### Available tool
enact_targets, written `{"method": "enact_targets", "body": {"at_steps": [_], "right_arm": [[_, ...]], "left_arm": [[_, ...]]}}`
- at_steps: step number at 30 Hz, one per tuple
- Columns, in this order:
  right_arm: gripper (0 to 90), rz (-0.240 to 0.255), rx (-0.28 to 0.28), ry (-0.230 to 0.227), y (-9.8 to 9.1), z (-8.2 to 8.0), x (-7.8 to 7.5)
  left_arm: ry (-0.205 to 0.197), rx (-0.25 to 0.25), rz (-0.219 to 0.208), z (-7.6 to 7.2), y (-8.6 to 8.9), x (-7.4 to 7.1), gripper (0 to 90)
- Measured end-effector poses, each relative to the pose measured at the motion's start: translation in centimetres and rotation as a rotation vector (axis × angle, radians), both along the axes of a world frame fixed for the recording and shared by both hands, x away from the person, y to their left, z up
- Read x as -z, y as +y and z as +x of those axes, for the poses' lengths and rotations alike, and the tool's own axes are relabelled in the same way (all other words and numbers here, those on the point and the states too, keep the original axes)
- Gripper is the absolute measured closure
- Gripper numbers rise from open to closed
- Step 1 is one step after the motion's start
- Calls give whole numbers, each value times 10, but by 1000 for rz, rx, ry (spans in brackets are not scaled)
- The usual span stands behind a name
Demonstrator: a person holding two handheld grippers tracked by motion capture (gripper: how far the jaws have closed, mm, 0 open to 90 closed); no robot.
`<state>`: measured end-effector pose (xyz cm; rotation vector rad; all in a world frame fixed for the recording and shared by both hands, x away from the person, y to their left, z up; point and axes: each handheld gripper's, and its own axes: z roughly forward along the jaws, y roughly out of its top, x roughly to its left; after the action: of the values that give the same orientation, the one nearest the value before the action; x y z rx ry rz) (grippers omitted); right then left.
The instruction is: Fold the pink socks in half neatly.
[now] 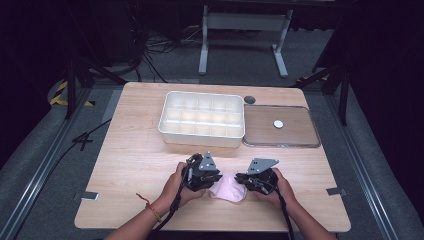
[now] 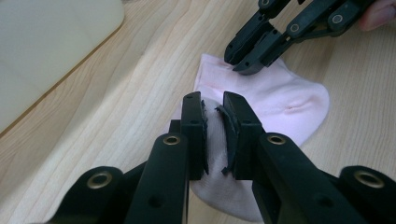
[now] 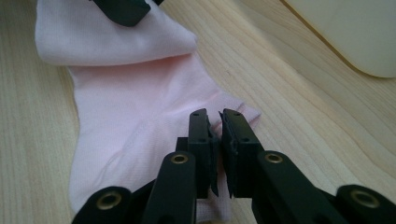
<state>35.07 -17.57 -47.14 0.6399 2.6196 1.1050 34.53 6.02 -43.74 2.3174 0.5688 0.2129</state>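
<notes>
A pale pink sock (image 1: 227,191) lies flat on the wooden table (image 1: 135,155) near its front edge, between my two hands. My left gripper (image 1: 212,185) comes at it from the left. In the left gripper view its jaws (image 2: 214,100) are shut on a bulging fold of the sock (image 2: 280,100). From the right, my right gripper (image 1: 243,183) meets the sock's other end. Its jaws (image 3: 214,119) are pinched on the thin edge of the sock (image 3: 130,107). The right gripper (image 2: 243,60) also appears farther off in the left gripper view, tips down on the sock's rim.
A white box (image 1: 200,138) divided into several compartments stands behind the sock at mid-table. Right of it lies a flat brown tray (image 1: 300,144) with a small white disc (image 1: 278,123) on it. A dark round cap (image 1: 249,99) sits behind the tray.
</notes>
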Motion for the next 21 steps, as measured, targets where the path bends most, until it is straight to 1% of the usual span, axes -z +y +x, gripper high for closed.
{"method": "enact_targets", "body": {"at_steps": [3,4,9,11,13,15,18,19,21], "right_arm": [[825,0,-3,-5,0,0,0],[825,1,-1,-2,0,0,0],[825,1,-1,-4,0,-1,0],[824,1,-2,-4,0,-1,0],[824,1,-1,-3,0,-1,0],[825,5,-2,-4,0,-1,1],[824,5,-1,-5,0,-1,1],[825,6,-1,-3,0,-1,1],[825,5,-2,-4,0,-1,1]], "left_arm": [[6,5,3,0,-4,0,796],[1,11,9,1,-7,1,796],[4,34,18,1,-21,4,798],[5,33,17,1,-23,5,798],[13,33,4,1,-26,6,791],[11,36,-1,1,-27,6,774],[14,34,-24,0,-28,4,756],[13,39,-43,0,-28,3,747],[14,32,-71,0,-28,-1,733]]}}
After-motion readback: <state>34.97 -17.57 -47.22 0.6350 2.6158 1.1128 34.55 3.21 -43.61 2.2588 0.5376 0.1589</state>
